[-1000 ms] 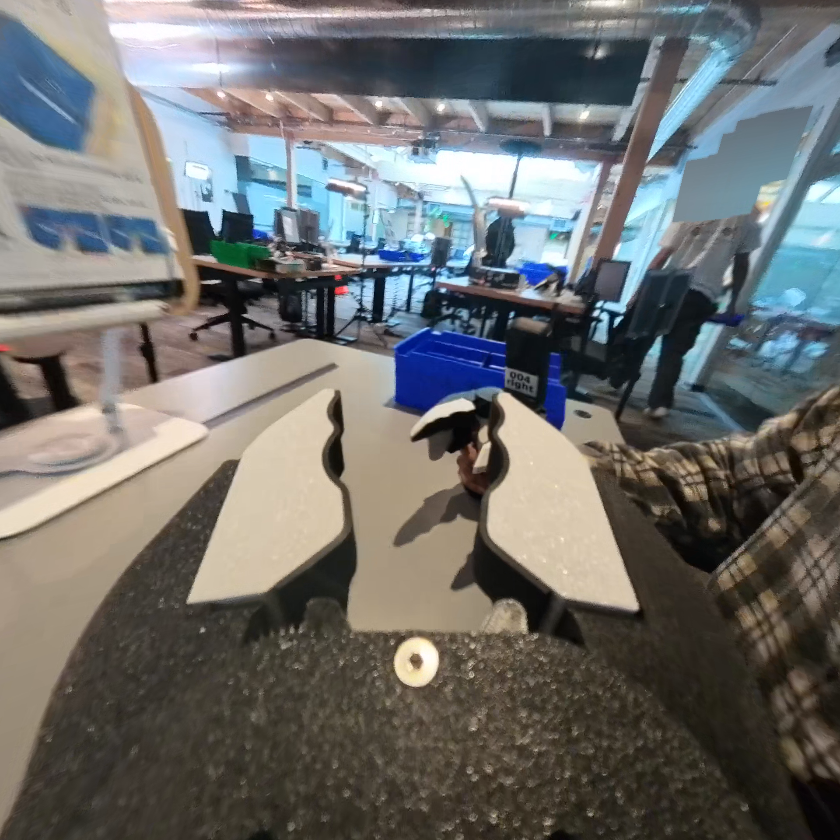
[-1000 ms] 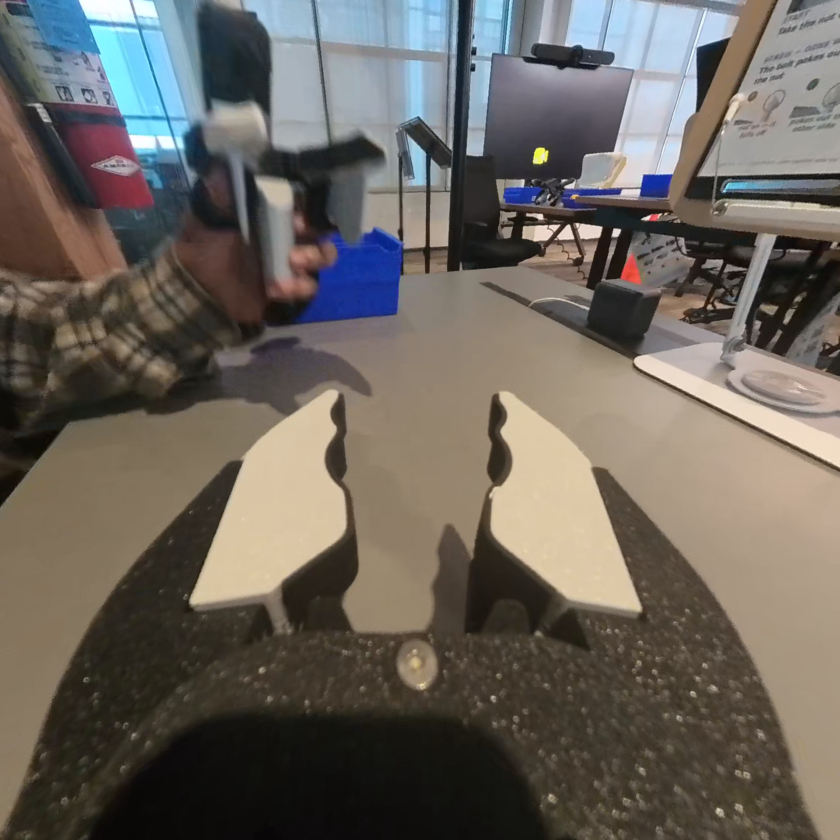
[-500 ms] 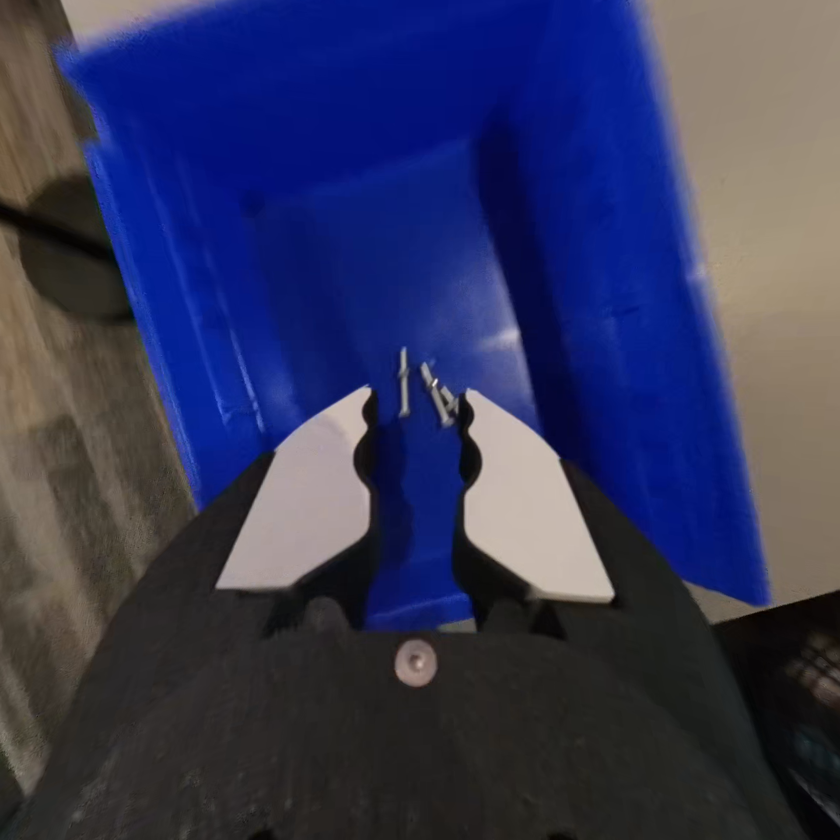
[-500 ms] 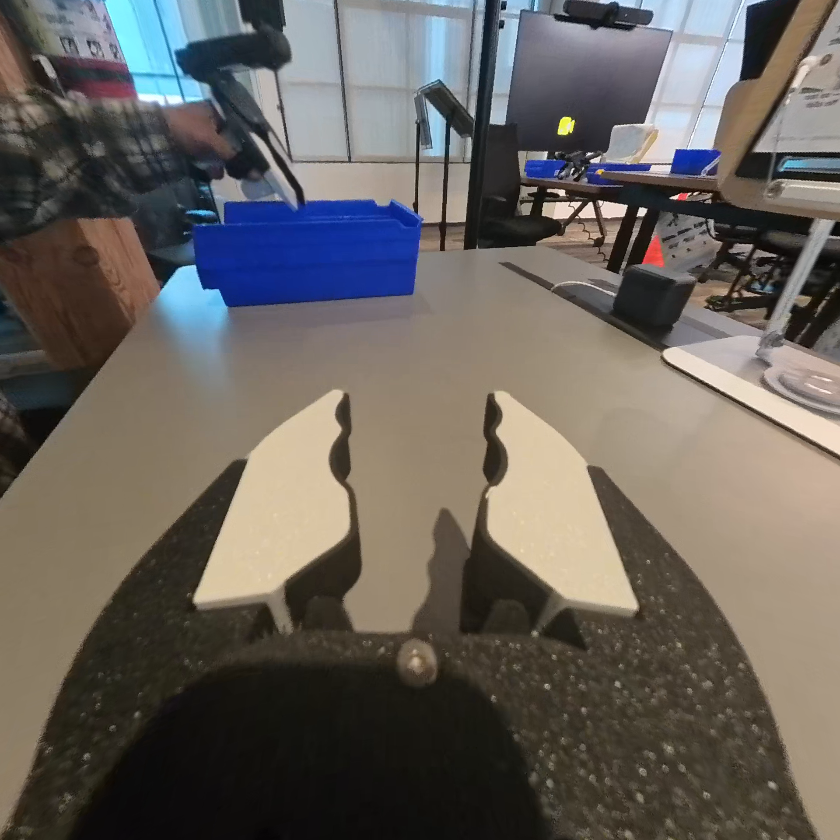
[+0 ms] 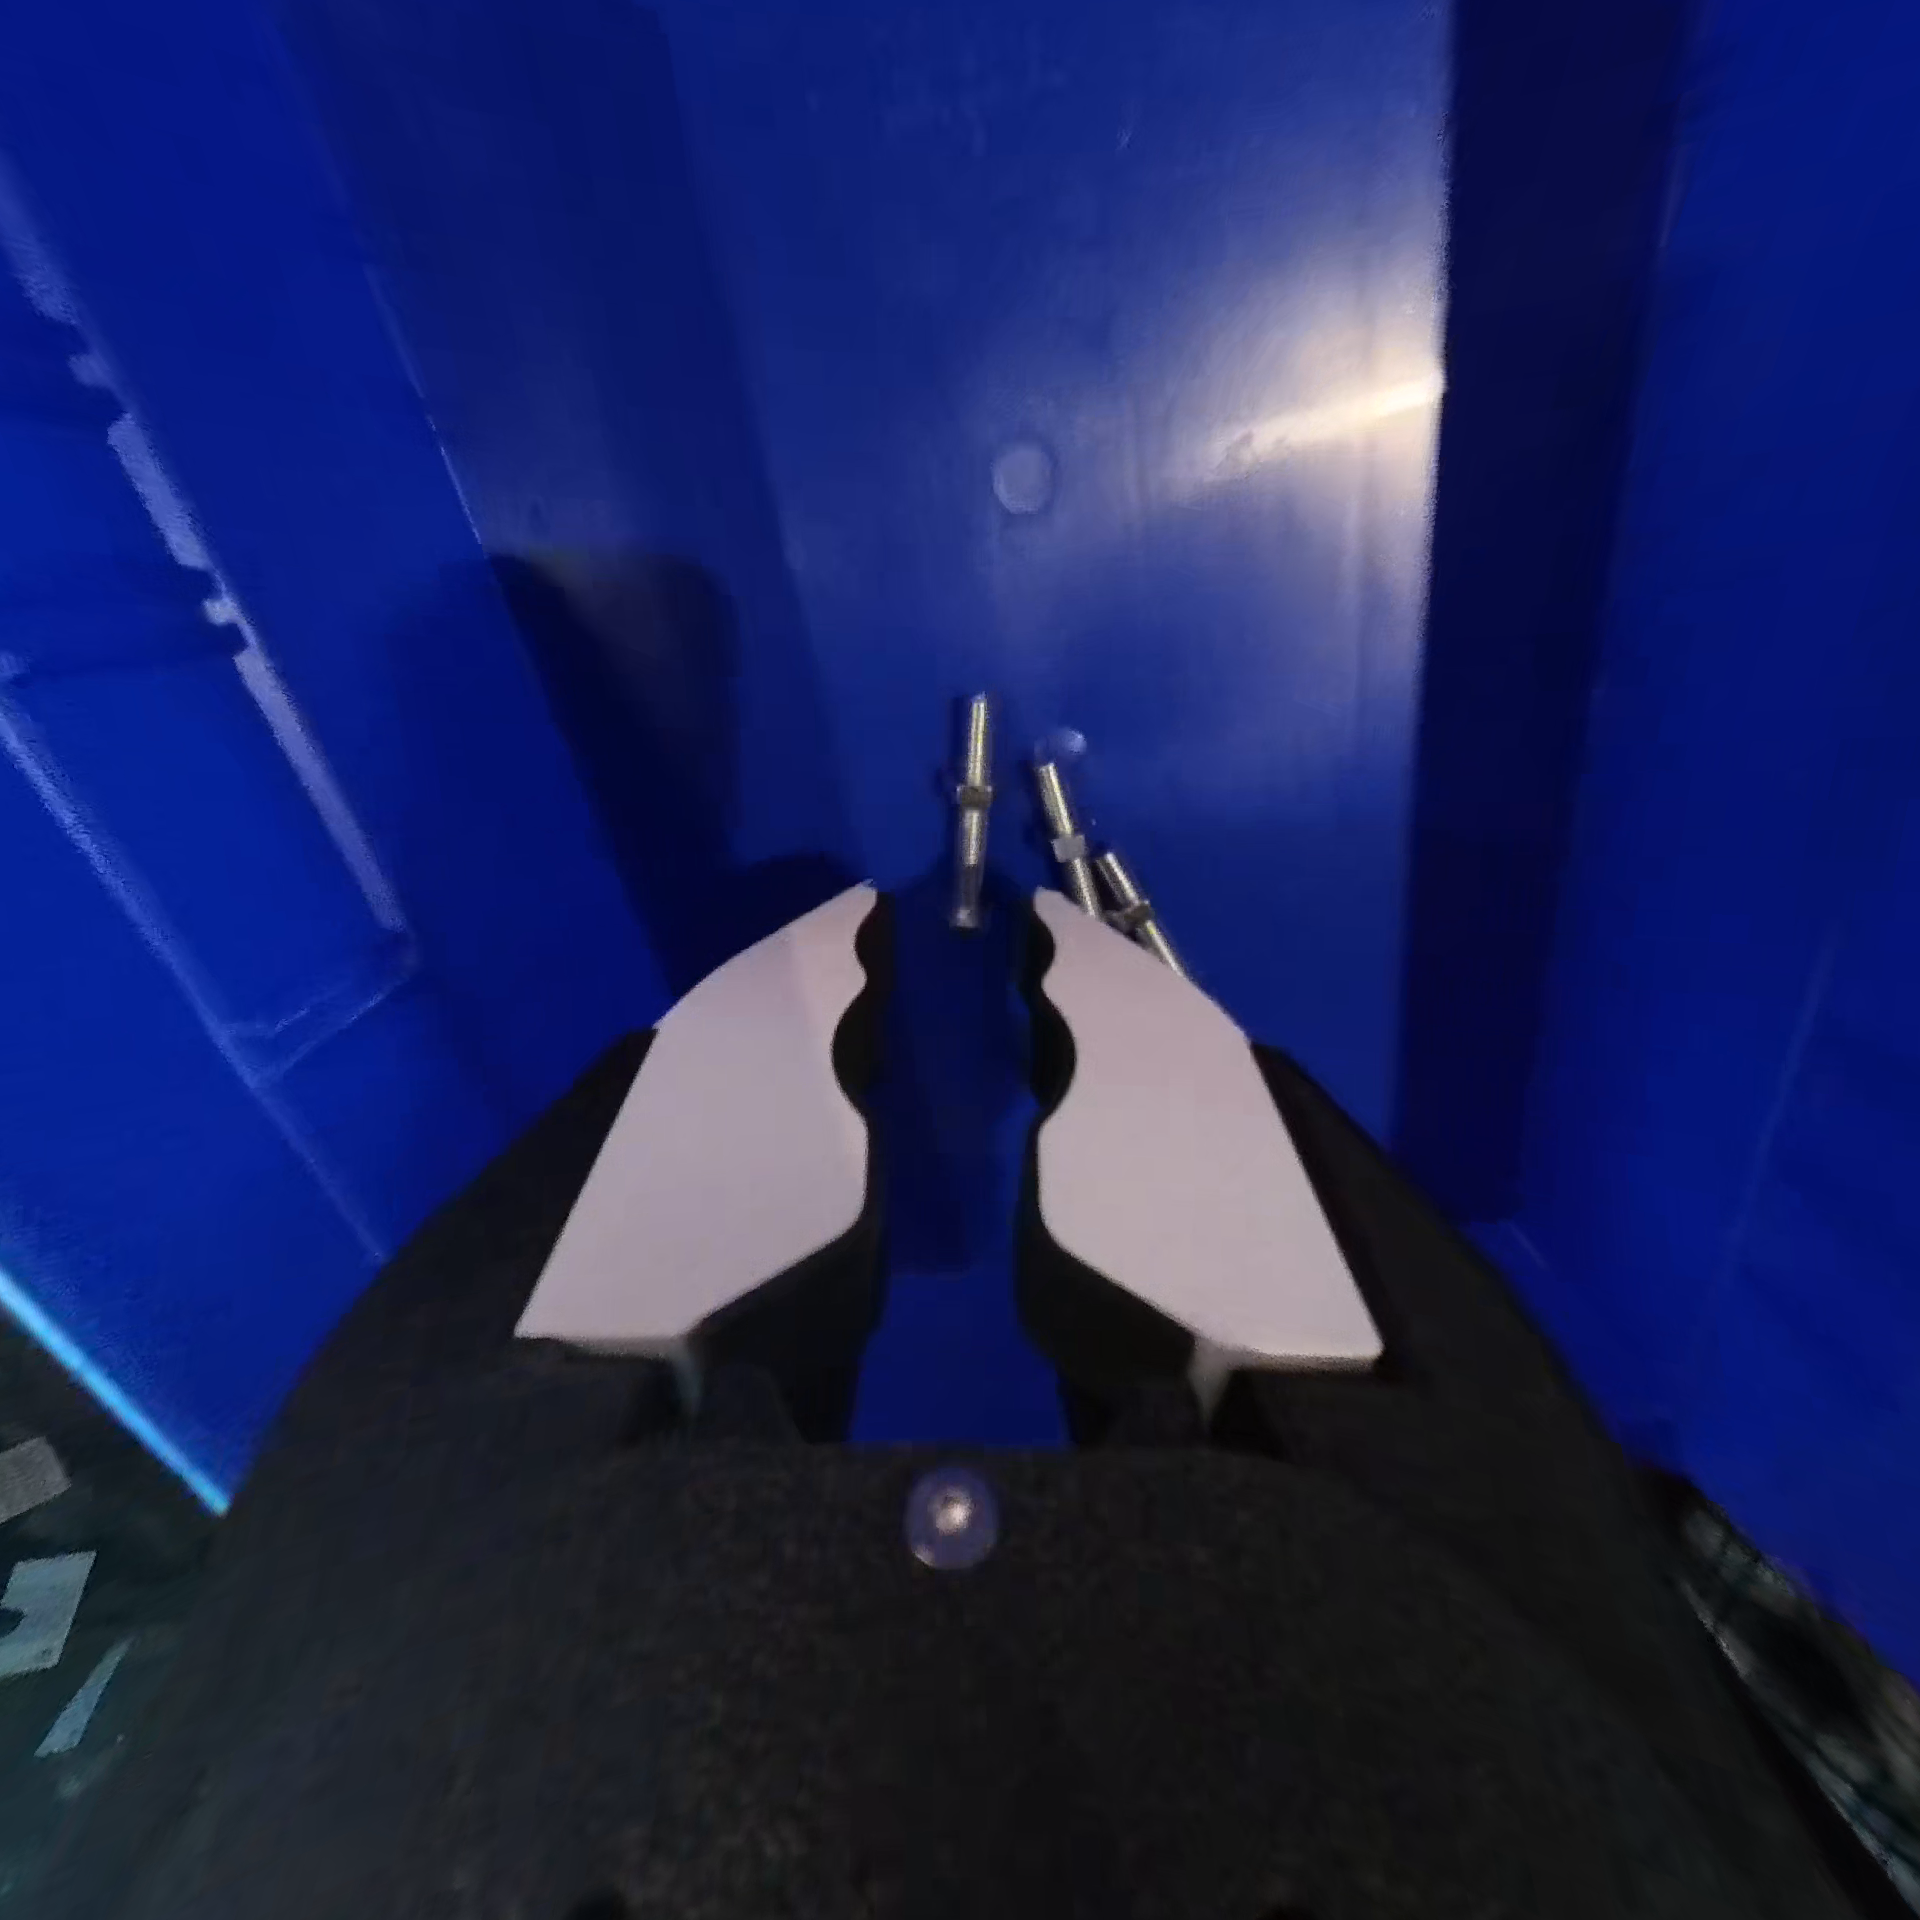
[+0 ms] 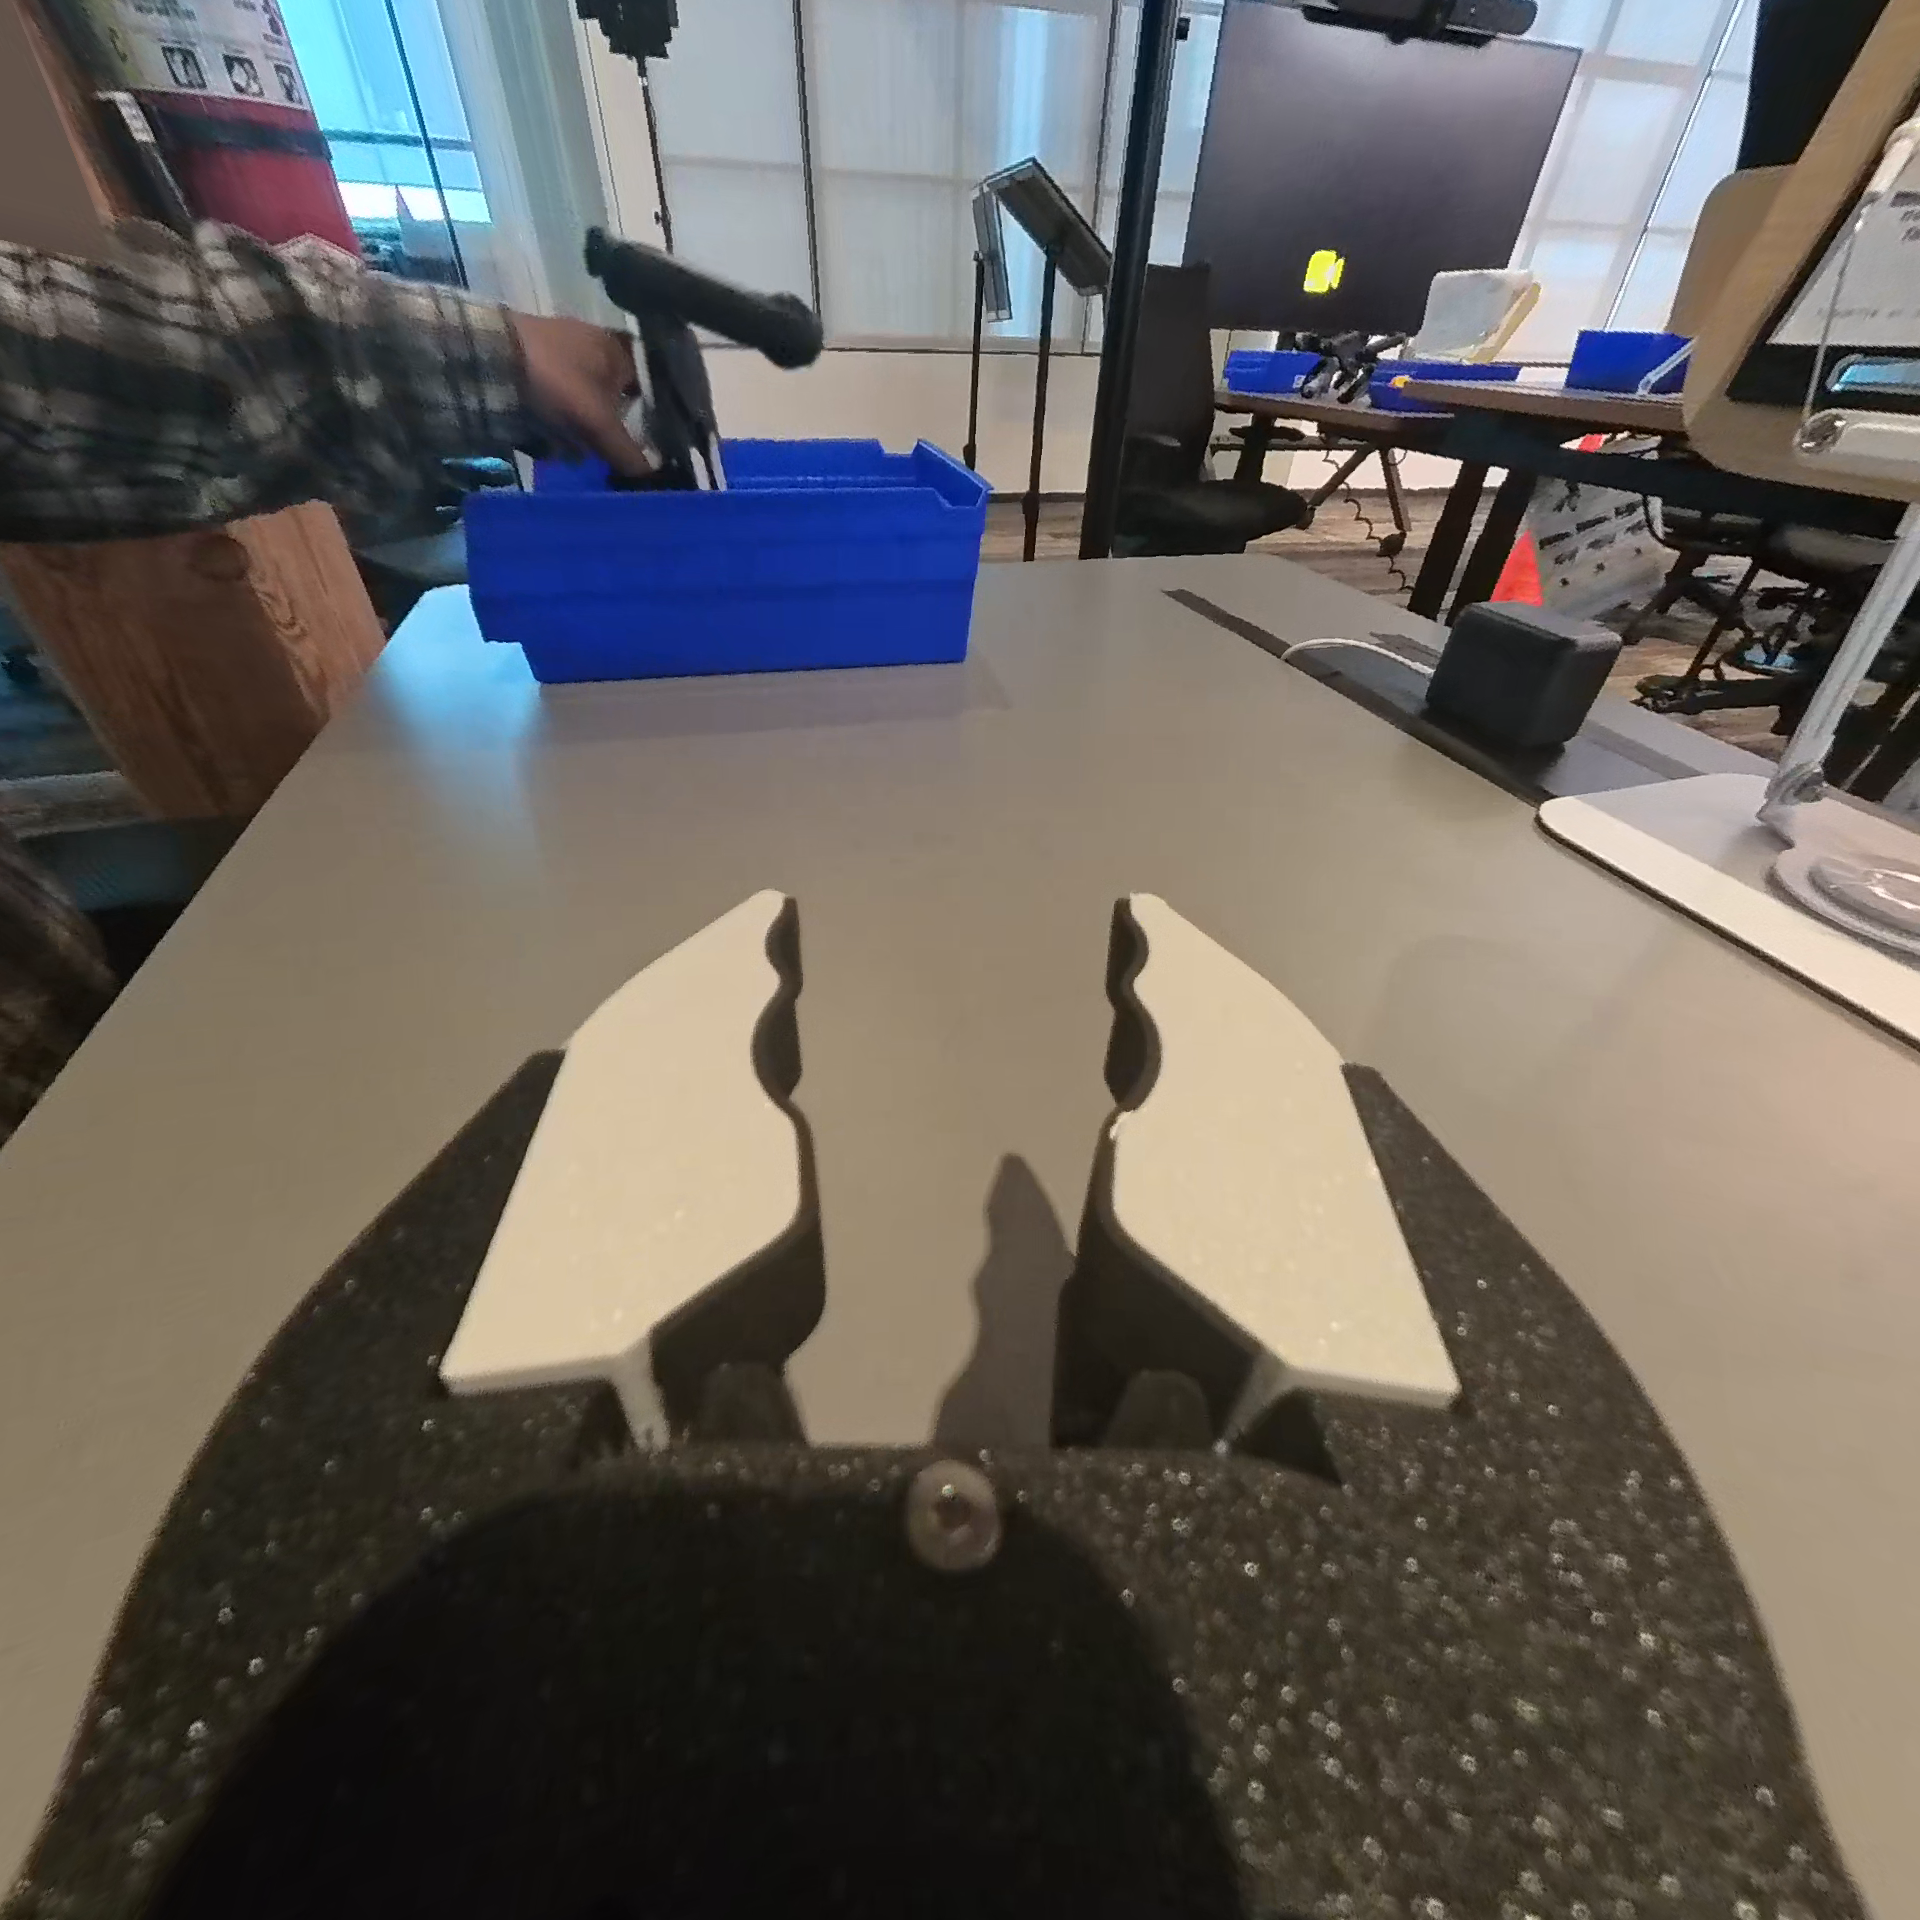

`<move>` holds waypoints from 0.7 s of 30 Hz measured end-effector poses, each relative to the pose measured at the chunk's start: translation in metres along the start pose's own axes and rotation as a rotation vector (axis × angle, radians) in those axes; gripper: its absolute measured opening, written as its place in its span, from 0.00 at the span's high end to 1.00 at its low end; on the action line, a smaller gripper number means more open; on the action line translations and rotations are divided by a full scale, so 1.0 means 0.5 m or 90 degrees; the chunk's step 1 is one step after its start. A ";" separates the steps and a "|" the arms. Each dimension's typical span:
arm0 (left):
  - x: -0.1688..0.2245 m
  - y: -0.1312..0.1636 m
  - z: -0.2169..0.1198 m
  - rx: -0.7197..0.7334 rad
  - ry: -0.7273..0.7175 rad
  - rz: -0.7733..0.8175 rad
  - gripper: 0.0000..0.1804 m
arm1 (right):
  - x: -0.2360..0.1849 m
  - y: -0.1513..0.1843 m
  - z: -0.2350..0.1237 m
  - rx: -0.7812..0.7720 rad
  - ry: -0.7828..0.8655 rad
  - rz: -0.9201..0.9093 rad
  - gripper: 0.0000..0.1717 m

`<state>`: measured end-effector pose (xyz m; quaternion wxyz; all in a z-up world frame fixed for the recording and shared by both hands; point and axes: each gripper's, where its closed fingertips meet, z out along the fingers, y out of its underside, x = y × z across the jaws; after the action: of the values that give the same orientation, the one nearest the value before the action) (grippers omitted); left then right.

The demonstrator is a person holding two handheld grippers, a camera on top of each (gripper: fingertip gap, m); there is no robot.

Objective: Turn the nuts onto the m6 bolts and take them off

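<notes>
Left gripper (image 5: 956, 914) is down inside the blue bin (image 6: 727, 582) at the far end of my grey table (image 6: 1039, 790), jaws narrowed but gripping nothing, because the bolts (image 5: 968, 810) with their nuts (image 5: 972, 798) lie on its floor. Nearest bolt sits just past my fingertips (image 5: 821, 935), lined up with the gap. Right gripper (image 6: 954, 914) waits wide open and empty over the table.

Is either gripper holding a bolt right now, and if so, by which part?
No. The left gripper is open over the bolts in the blue bin; the right gripper is open over the table.
</notes>
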<state>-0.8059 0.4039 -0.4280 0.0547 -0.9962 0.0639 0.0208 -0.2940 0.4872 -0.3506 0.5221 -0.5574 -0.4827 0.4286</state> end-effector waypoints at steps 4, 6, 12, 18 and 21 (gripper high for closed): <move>0.003 0.002 0.023 -0.017 0.004 0.000 0.89 | -0.001 0.001 0.001 0.000 -0.003 0.004 0.67; 0.008 0.004 0.031 -0.026 0.015 -0.002 0.95 | -0.001 0.001 0.001 -0.002 -0.004 0.003 0.67; 0.008 0.006 0.028 -0.012 0.008 -0.005 0.97 | -0.009 -0.004 0.002 0.007 -0.022 0.018 0.69; 0.027 -0.053 -0.110 0.217 0.057 -0.039 0.97 | -0.002 -0.026 -0.010 0.050 -0.019 0.052 0.72; 0.127 -0.133 -0.274 0.454 0.134 0.026 0.97 | 0.009 -0.033 -0.018 0.070 -0.011 0.081 0.72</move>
<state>-0.7296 0.4462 -0.2880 0.3910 -0.9098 0.0922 -0.1042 -0.2859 0.4901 -0.3331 0.5194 -0.5540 -0.4265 0.4914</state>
